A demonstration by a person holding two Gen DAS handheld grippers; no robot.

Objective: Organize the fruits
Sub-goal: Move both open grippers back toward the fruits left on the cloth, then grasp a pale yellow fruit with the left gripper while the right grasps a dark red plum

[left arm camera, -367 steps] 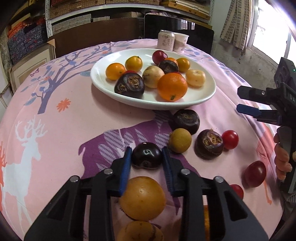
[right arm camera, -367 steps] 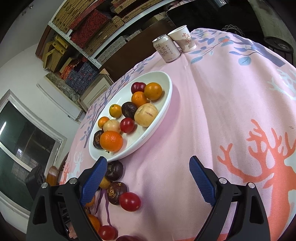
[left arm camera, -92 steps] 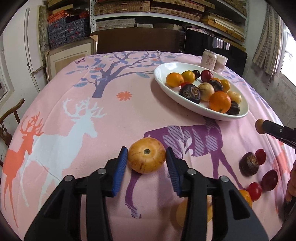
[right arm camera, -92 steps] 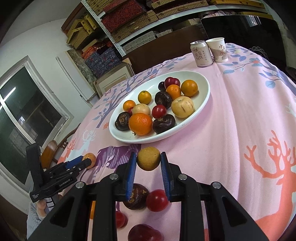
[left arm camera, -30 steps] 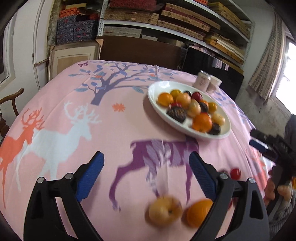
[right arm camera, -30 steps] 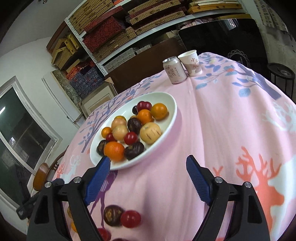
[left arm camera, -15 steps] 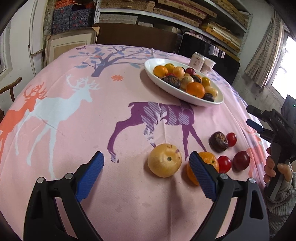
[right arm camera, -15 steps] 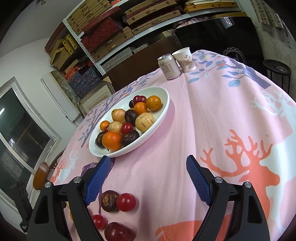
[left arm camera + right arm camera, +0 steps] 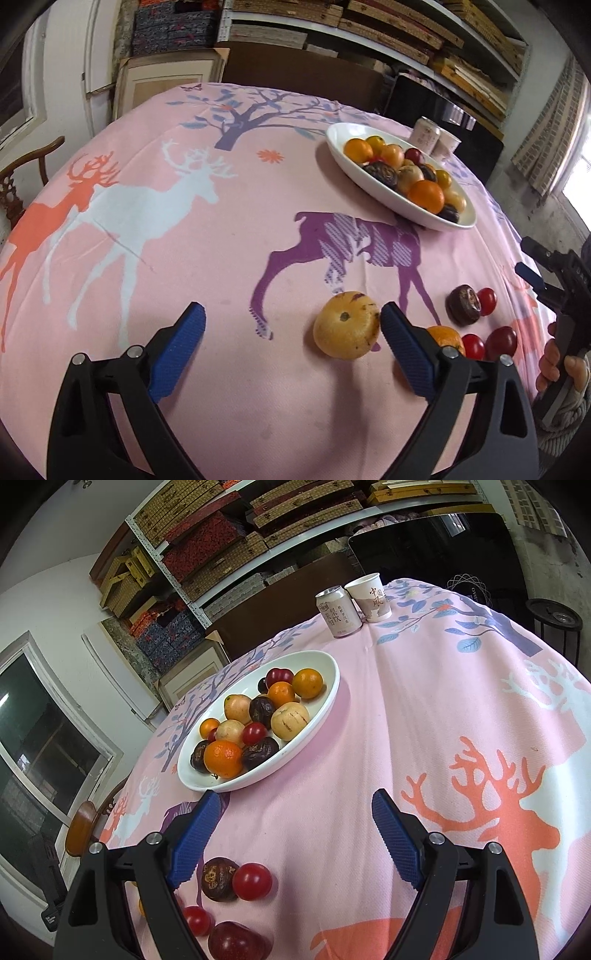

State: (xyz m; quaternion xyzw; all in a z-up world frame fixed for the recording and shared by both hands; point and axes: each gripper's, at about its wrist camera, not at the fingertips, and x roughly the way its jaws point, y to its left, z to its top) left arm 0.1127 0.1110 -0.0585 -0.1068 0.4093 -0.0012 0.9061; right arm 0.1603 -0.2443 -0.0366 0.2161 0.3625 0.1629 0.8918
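Note:
A white oval plate [image 9: 347,168] [image 9: 325,705] holds several oranges, dark fruits and pale fruits. On the pink cloth lie a yellow speckled fruit [image 9: 346,325], an orange [image 9: 445,336], a dark wrinkled fruit [image 9: 463,304] [image 9: 218,878], red tomatoes [image 9: 487,296] [image 9: 252,881] and a dark red plum [image 9: 501,342] [image 9: 236,941]. My left gripper [image 9: 291,349] is open and empty; the yellow fruit sits just inside its right finger. My right gripper [image 9: 295,838] is open and empty, above the cloth near the plate; it also shows in the left wrist view [image 9: 532,266].
A drink can [image 9: 339,612] and a paper cup [image 9: 371,597] stand at the table's far edge. A wooden chair [image 9: 22,173] is at the left. Shelves of boxes line the wall behind.
My left gripper has moved forward and lower toward the yellow fruit, which now lies beside its right finger. My right gripper has dropped closer to the loose fruits. Both stay open.

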